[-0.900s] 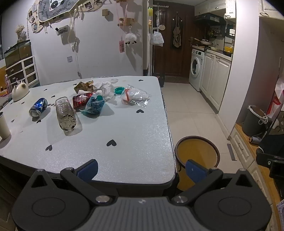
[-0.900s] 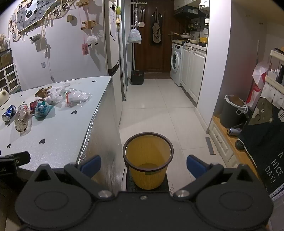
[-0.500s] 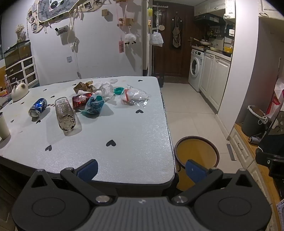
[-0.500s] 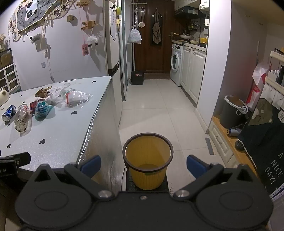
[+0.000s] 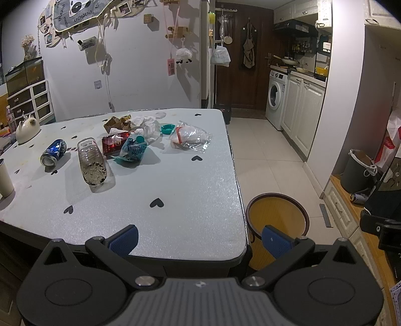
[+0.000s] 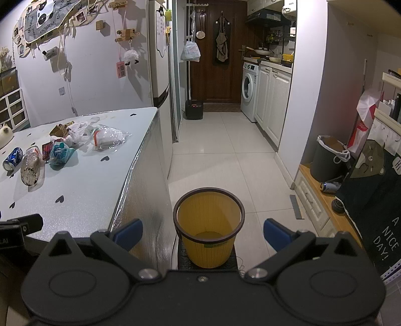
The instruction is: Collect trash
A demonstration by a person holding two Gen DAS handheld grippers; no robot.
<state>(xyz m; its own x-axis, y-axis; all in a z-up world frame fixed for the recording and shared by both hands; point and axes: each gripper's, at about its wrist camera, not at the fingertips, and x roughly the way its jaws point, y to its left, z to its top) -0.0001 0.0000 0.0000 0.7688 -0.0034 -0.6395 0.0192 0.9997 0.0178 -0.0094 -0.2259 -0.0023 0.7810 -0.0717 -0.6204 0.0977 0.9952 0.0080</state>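
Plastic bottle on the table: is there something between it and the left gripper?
Nothing visible. The bottle lies on its side, and only bare table stretches between it and the open left gripper. The other trash lies beside or behind the bottle.

Dark hanging cloth at right edge of right wrist view: white print "A NICE DAY!". Grey panda banner on wall: letters, roughly "PANDA", upside down, unsure. Can and packet labels on worktop unreadable.
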